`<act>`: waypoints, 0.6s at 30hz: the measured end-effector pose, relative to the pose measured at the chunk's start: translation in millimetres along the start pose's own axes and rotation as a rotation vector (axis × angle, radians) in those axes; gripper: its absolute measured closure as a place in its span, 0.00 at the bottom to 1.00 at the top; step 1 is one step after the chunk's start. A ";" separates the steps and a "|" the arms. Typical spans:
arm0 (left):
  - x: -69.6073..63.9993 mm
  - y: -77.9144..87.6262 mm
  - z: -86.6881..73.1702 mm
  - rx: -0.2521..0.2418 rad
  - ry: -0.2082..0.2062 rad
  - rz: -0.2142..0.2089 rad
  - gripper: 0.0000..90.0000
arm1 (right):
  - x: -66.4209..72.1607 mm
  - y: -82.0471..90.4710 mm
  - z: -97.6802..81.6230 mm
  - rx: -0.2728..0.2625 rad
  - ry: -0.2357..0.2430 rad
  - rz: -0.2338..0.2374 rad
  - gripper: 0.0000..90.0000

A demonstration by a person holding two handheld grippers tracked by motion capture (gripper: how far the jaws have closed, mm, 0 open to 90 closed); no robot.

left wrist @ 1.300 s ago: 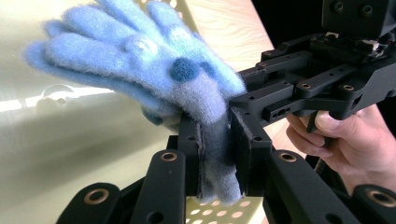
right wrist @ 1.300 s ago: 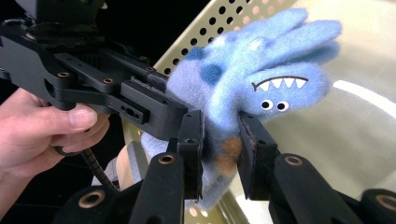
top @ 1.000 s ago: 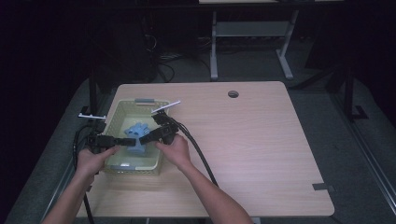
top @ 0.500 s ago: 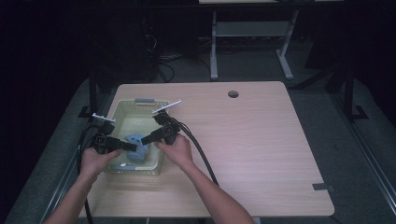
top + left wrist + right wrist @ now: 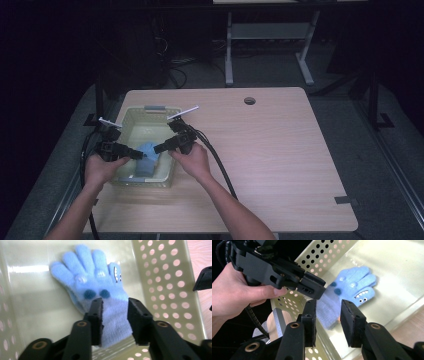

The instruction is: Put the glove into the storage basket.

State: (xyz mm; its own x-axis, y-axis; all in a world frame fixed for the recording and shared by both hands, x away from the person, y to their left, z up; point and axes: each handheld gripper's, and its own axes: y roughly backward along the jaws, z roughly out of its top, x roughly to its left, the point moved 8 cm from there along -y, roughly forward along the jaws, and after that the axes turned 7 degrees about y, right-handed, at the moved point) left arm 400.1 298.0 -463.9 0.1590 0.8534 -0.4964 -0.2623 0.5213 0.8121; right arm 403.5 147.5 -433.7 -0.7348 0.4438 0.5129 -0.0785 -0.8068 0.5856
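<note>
Since the earlier frames the blue glove (image 5: pixel 148 157) is lying lower in the pale green basket (image 5: pixel 131 118), no longer lifted between the two tools, and the left gripper (image 5: pixel 138 156) has just been opening its jaws around the glove's cuff. In the left gripper view the glove (image 5: pixel 100 292) is lying flat on the basket floor (image 5: pixel 32 297) with its fingers pointing away. The left gripper (image 5: pixel 115 311) is straddling the paler cuff, its jaws spread a little, with gaps showing between the pads and the fabric. In the right gripper view the right gripper (image 5: pixel 328 312) is hovering above the basket's perforated wall (image 5: pixel 322 252) with its jaws parted and nothing pinched. The cuff of the glove (image 5: pixel 352 288) is showing beyond them, next to the left gripper's (image 5: pixel 322 291) black tip. In the high view the basket is sitting at the left part of the wooden desk (image 5: pixel 280 150), and the right gripper (image 5: pixel 157 148) is pointing in from the basket's right rim, with both hands near its front end.
</note>
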 end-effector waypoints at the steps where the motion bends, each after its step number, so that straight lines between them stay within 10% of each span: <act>1: 0.0 0.2 1.0 -0.008 -0.001 0.005 0.76 | 0.0 0.8 0.0 -0.002 0.003 0.000 0.73; 18: 6.6 -25.3 -0.8 0.112 -0.032 0.148 0.82 | -3.1 14.7 -1.8 -0.021 0.006 -0.009 0.72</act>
State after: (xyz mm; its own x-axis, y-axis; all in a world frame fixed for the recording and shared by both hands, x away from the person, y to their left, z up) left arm 407.0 290.5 -488.0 0.1570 0.9194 -0.3606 -0.1782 0.3855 0.9054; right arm 403.4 133.6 -427.9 -0.7384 0.4486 0.5036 -0.0989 -0.8107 0.5771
